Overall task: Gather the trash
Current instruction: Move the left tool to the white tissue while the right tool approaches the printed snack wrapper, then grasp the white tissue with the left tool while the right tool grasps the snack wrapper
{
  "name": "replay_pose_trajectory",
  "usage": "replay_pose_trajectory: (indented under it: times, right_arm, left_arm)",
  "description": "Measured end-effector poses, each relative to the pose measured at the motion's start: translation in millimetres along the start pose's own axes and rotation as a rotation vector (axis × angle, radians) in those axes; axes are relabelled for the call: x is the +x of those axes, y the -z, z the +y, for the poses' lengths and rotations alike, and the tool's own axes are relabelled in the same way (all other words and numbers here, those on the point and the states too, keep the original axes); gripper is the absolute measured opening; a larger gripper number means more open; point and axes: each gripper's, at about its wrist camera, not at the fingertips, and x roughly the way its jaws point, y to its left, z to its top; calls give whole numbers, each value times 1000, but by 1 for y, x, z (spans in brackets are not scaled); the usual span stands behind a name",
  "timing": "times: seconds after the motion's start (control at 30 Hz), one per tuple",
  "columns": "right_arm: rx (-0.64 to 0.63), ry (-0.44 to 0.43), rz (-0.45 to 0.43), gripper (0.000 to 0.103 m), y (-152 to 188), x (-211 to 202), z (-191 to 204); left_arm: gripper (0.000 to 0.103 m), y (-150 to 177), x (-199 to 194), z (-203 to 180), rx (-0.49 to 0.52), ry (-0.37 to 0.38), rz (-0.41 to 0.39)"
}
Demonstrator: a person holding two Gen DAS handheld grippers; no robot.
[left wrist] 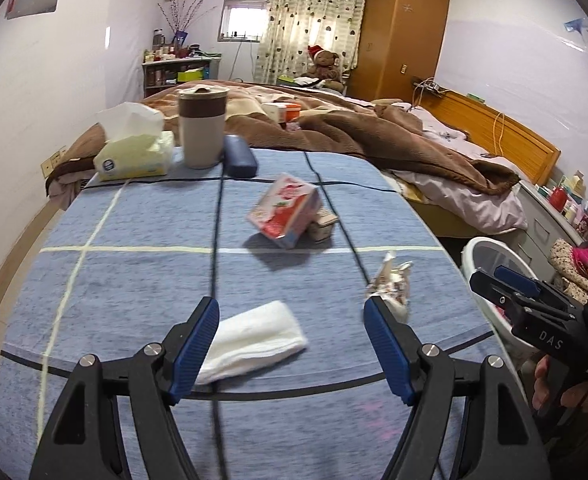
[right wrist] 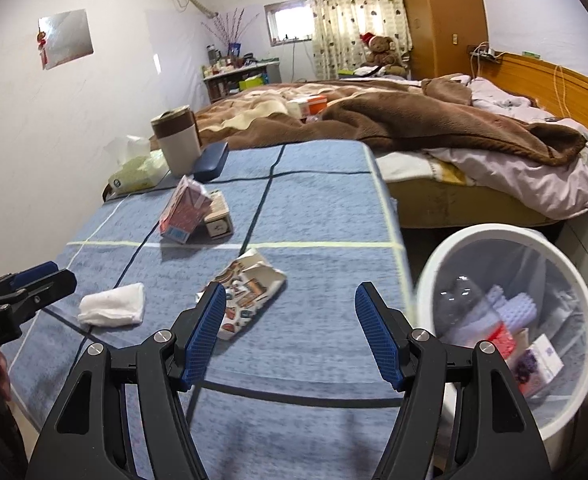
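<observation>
Left gripper (left wrist: 291,344): your jaws stand wide, empty; tissue (left wrist: 253,340) lies between them on the table (left wrist: 133,280).
Right gripper (right wrist: 289,332): wide, empty; wrapper (right wrist: 245,296) beside your left finger.
Bin (right wrist: 426,276): right of table.

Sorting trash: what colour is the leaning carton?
Pink and red carton, clearest in the left wrist view.

daylight from window (left wrist: 242,20) | soft shadows | fisheye-warped edges | slight blur
</observation>
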Motion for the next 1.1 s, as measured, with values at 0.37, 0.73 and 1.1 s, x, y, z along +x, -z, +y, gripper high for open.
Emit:
replay_pose_trajectory:
  times: [0.37,0.73,1.1]
  right_arm:
    - [41,-24,110,69,1,42,21]
    - [54,-7,168,69,-3,66,28]
    - [13,-32,203,69,-6,78,40]
  left_arm:
    - [79,16,23,33,71,14,107]
    - [80,20,52,33,201,27,187]
    - [81,25,66,27,321,33,221]
